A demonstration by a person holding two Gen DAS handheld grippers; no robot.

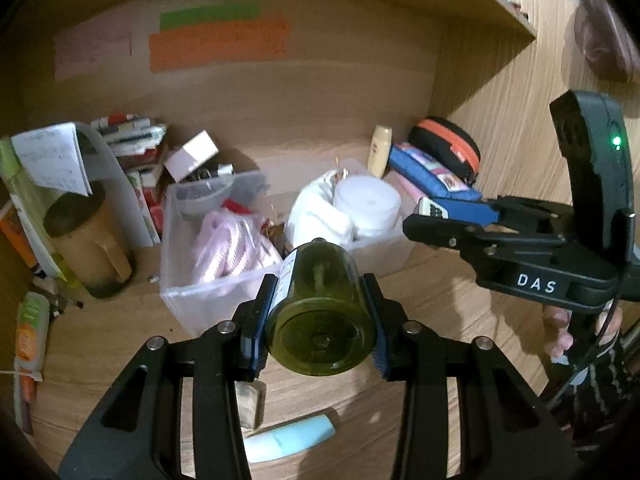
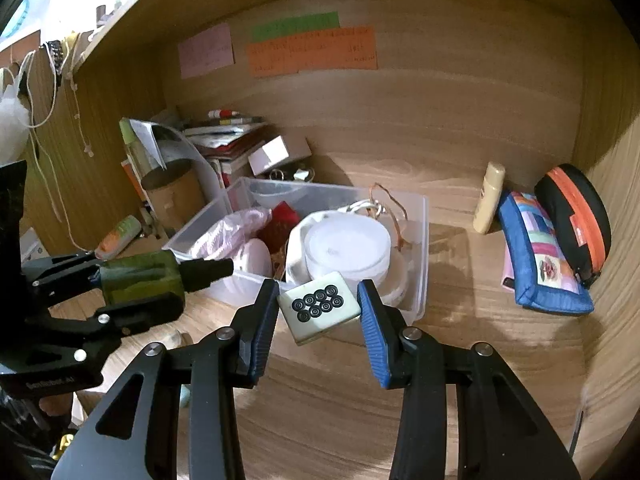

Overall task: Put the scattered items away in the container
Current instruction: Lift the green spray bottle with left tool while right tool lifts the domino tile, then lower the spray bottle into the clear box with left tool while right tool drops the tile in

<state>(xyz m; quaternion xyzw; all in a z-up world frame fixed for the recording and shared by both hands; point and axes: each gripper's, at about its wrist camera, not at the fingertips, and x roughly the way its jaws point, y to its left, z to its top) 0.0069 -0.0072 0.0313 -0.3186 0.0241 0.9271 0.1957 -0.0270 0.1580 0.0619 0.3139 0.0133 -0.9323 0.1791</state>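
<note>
My left gripper (image 1: pixel 318 320) is shut on a dark green bottle (image 1: pixel 320 312), held lying with its base toward the camera, just in front of the clear plastic container (image 1: pixel 176 280). In the right wrist view the bottle (image 2: pixel 140 272) points its black nozzle at the container (image 2: pixel 420 240). My right gripper (image 2: pixel 318 312) is shut on a white mahjong tile (image 2: pixel 320 310) with black circles, held at the container's near edge. The tile (image 1: pixel 430 210) shows small in the left wrist view. The container holds pink rope (image 2: pixel 224 232), a white tape roll (image 2: pixel 348 248) and a red item.
A blue pouch (image 2: pixel 540 256), a black-orange case (image 2: pixel 572 216) and a cream bottle (image 2: pixel 488 196) stand at the right wall. A brown mug (image 1: pixel 88 244), books and a white box are at the back left. A light-blue tube (image 1: pixel 288 438) and a small block lie on the desk near me.
</note>
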